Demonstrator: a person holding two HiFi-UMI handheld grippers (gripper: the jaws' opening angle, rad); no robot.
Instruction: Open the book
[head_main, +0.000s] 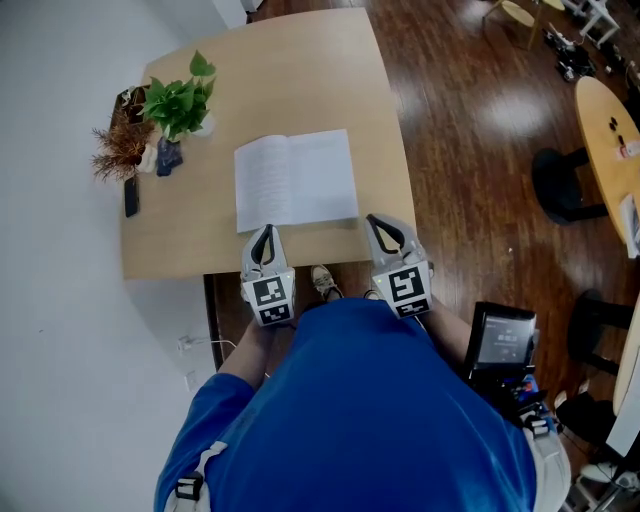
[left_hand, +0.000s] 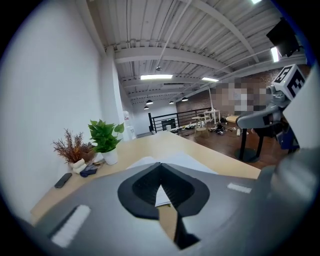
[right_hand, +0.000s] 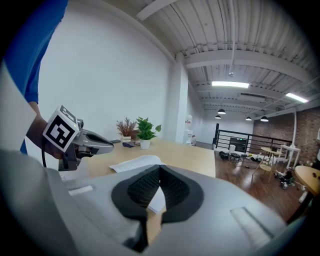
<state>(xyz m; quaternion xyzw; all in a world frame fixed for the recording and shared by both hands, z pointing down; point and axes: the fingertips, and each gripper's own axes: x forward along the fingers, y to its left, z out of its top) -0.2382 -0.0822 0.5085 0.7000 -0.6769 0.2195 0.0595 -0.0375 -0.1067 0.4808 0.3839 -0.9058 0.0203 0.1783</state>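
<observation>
The book (head_main: 296, 180) is laid open by the table's (head_main: 300, 70) front edge, so the task is judged done. The left gripper (head_main: 265, 230) and right gripper (head_main: 373, 219) are held closed and empty; only withdrawal is needed.

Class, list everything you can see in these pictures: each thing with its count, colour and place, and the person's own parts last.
table: one, light wood, centre
book: one, white pages, lying open near the table's near edge
leafy plant: one, green, white pot, far left corner
dried plant: one, reddish brown, beside the leafy plant
slim device: one, black, left edge
floor: dark wood, right
left gripper: grey, shut, empty, at near edge
right gripper: grey, shut, empty, at near edge
</observation>
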